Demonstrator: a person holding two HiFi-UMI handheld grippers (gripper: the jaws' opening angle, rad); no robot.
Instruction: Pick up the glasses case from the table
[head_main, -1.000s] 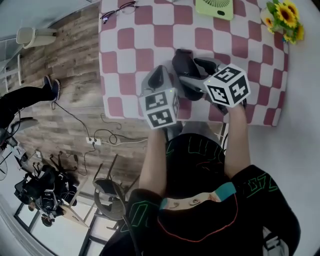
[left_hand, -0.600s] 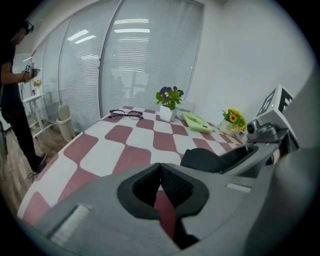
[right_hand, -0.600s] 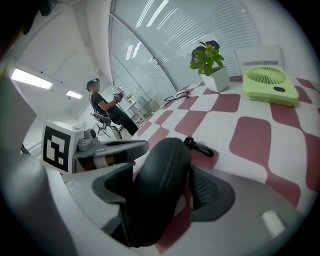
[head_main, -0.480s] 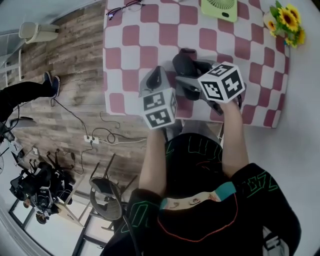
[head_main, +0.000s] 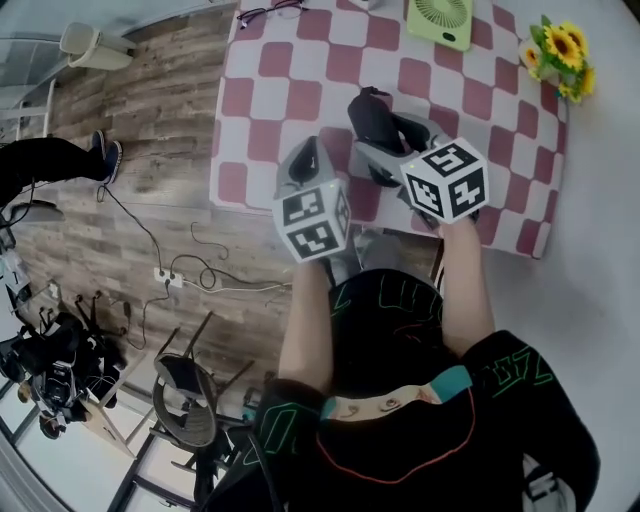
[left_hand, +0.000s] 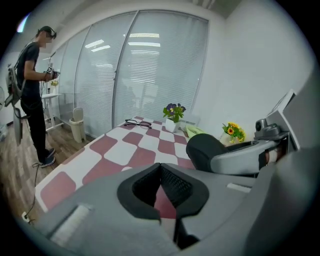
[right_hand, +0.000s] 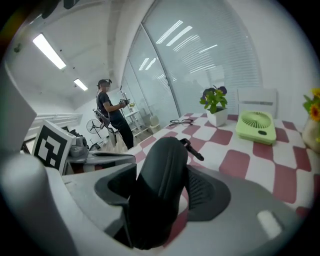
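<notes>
The black glasses case (head_main: 375, 122) stands between the jaws of my right gripper (head_main: 385, 138), above the red-and-white checked table (head_main: 290, 90). In the right gripper view the case (right_hand: 162, 180) fills the gap of the right gripper (right_hand: 162, 194); its jaws are closing and both pads bear on the case. My left gripper (head_main: 308, 162) hovers just left of it, near the table's front edge. In the left gripper view the left gripper (left_hand: 160, 167) has its tips together with nothing held, and the case (left_hand: 207, 150) shows at the right.
Eyeglasses (head_main: 272, 12) lie at the far left corner. A green fan (head_main: 438, 20) and sunflowers (head_main: 555, 55) stand at the back right, with a potted plant (right_hand: 215, 107) behind. A person (left_hand: 32, 95) stands off to the left. Cables (head_main: 190, 275) and a chair (head_main: 185, 395) are on the floor.
Both grippers have lifted a little. The right gripper's jaws have drawn in on the glasses case, which has come up with it.
</notes>
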